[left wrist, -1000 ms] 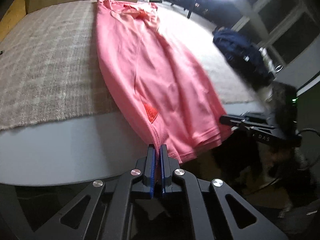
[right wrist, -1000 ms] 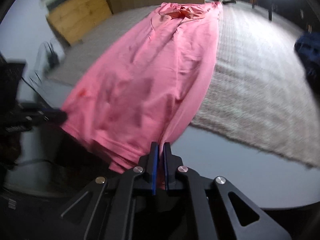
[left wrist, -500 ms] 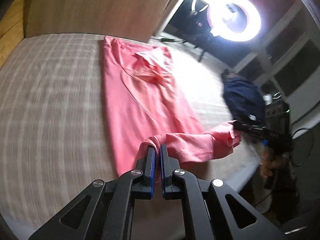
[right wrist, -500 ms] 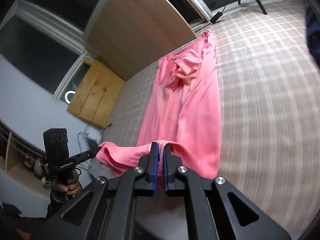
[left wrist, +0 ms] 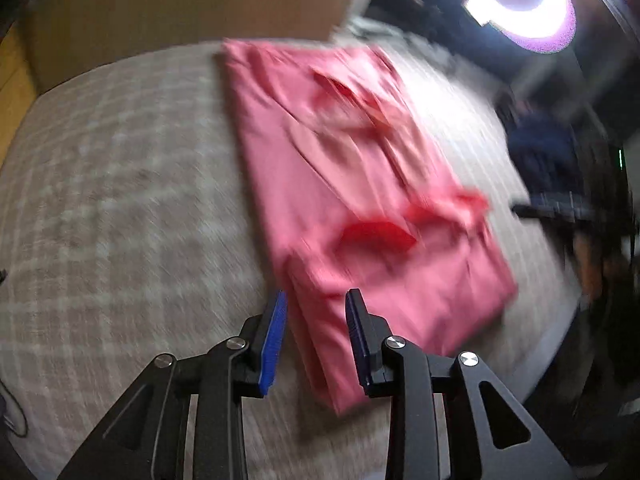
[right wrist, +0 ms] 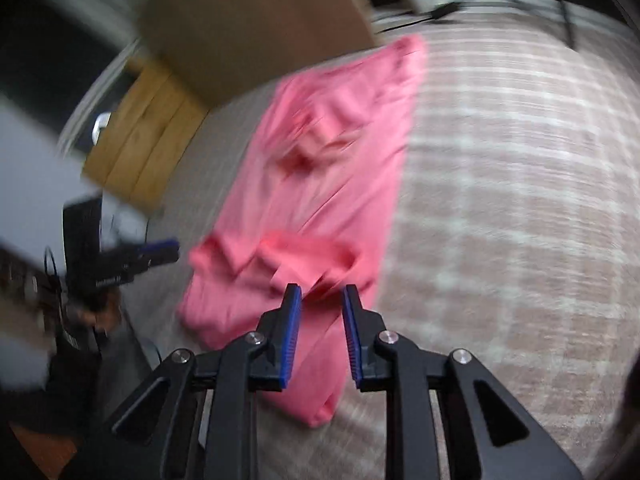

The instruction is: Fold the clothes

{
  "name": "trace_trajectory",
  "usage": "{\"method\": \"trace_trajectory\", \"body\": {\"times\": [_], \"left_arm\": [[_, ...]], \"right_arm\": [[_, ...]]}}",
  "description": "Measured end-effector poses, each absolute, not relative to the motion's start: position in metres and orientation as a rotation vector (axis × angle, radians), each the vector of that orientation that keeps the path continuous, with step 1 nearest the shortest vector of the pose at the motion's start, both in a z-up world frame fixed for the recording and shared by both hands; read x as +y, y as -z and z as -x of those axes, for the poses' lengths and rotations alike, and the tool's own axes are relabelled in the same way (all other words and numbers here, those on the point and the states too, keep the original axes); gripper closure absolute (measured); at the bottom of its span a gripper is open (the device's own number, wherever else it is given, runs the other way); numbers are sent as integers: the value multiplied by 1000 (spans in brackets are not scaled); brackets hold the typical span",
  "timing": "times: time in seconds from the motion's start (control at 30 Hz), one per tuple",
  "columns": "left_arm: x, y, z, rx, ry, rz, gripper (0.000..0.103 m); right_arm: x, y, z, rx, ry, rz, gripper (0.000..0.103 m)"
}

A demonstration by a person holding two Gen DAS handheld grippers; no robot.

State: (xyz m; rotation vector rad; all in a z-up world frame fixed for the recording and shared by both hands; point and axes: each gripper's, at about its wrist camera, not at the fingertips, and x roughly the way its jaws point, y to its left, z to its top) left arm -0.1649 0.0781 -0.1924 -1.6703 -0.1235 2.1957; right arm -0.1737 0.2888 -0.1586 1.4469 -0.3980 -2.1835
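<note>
- The pink garment (left wrist: 352,184) lies on the checked blanket (left wrist: 120,200), a long strip with its near end doubled back over the body, hem edge bunched across the middle of it.
- We judge it light, soft knit: limp, drapes and wrinkles, no stiffness, not fragile, and it will sag between two grip points.
- The fold edge nearest us looks thick, two or more layers; motion blur makes the layer count uncertain.
- Best hold, we reckon: the two corners of that near folded edge, pinching all layers together so the top one doesn't slide off.
- Left gripper (left wrist: 316,332) sits at the garment's near left corner, jaws apart, cloth passing between them but not pinched.
- Right gripper (right wrist: 320,328) is at the garment's near right corner, jaws likewise apart, nothing clamped.
- Left of the garment, in the right wrist view, a hand (right wrist: 96,308) holds the other tool.
- Beyond the garment's far end: a wooden board (right wrist: 248,20); to its far right, a ring light (left wrist: 524,0).
</note>
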Motion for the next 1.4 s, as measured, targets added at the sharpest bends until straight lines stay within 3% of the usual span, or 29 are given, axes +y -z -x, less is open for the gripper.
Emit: {"method": "trace_trajectory", "body": {"times": [0.2, 0.33, 0.5, 0.6, 0.67, 0.77, 0.83, 0.93, 1.03, 1.4], "left_arm": [[93, 195, 155, 34, -2120, 1648, 74], [94, 192, 193, 89, -2160, 1596, 72], [60, 159, 220, -62, -2351, 1487, 77], [69, 161, 205, 46, -2279, 1478, 77], [78, 173, 197, 8, -2149, 1467, 76], [91, 196, 202, 88, -2121, 1520, 72], [84, 200, 215, 117, -2206, 1553, 88], [58, 178, 203, -1, -2245, 1517, 81], [44, 171, 160, 8, -2181, 1520, 71], [49, 189, 98, -169, -2066, 1552, 73]], "right_arm": [[251, 187, 180, -275, 2059, -1527, 82], [255, 190, 201, -255, 2124, -1560, 83], [309, 153, 210, -467, 2359, -1425, 82], [303, 155, 199, -375, 2327, -1477, 82], [296, 162, 194, -399, 2264, -1484, 81], [284, 184, 196, -438, 2200, -1531, 80], [283, 191, 199, -378, 2265, -1594, 80], [298, 178, 182, -441, 2276, -1546, 79], [302, 167, 141, -397, 2264, -1525, 62], [283, 192, 83, -362, 2247, -1578, 61]]}}
